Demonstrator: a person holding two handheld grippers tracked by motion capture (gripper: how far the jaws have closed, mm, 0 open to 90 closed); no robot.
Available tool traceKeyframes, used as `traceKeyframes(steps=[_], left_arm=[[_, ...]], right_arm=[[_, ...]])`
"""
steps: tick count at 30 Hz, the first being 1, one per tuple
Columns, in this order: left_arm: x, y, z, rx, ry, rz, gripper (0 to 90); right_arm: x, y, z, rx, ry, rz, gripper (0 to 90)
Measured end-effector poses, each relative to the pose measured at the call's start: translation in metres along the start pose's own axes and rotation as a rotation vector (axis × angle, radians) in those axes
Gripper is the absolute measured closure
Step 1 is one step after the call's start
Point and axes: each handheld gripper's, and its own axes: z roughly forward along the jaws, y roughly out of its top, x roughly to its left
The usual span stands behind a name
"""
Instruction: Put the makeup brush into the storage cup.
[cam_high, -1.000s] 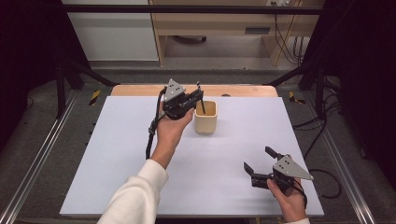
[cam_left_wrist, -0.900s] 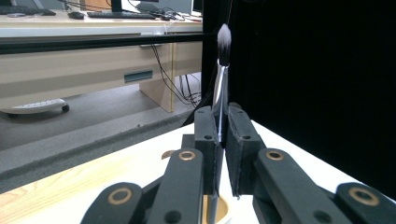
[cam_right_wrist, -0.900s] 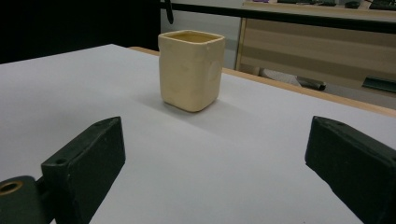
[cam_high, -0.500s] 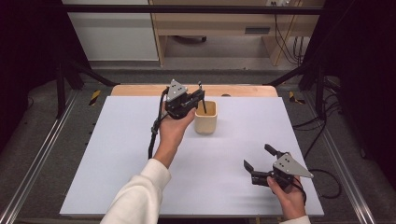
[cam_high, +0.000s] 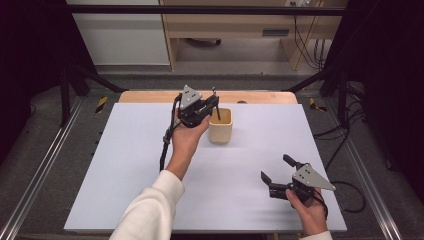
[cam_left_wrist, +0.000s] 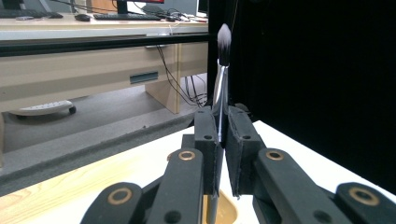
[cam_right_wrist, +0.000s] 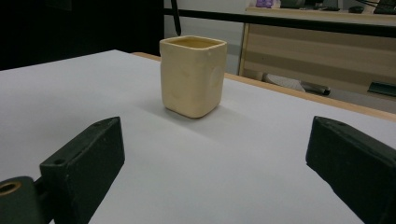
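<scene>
On a white table (cam_high: 125, 165) we see a square cream cup (cam_high: 220, 125) near the far edge. Our left gripper (cam_high: 206, 106) hovers just above it, its jaws pinched tight on a thin brush (cam_left_wrist: 221, 93). The brush stands upright, with its dark bristle tip pointing up and its lower end reaching down inside the cup. Our right gripper (cam_high: 276, 169) rests well apart near the table's front right, with its jaws spread wide and nothing between them, pointing toward the cup.
</scene>
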Motion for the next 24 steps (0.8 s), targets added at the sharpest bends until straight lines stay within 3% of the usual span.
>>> traceKeyframes(steps=[24], left_arm=[[-0.0029, -0.0068, 0.0079, 0.003, 0.007, 0.039, 83.5]], right_arm=[[0.0007, 0.0000, 0.0002, 0.000, 0.004, 0.003, 4.9]])
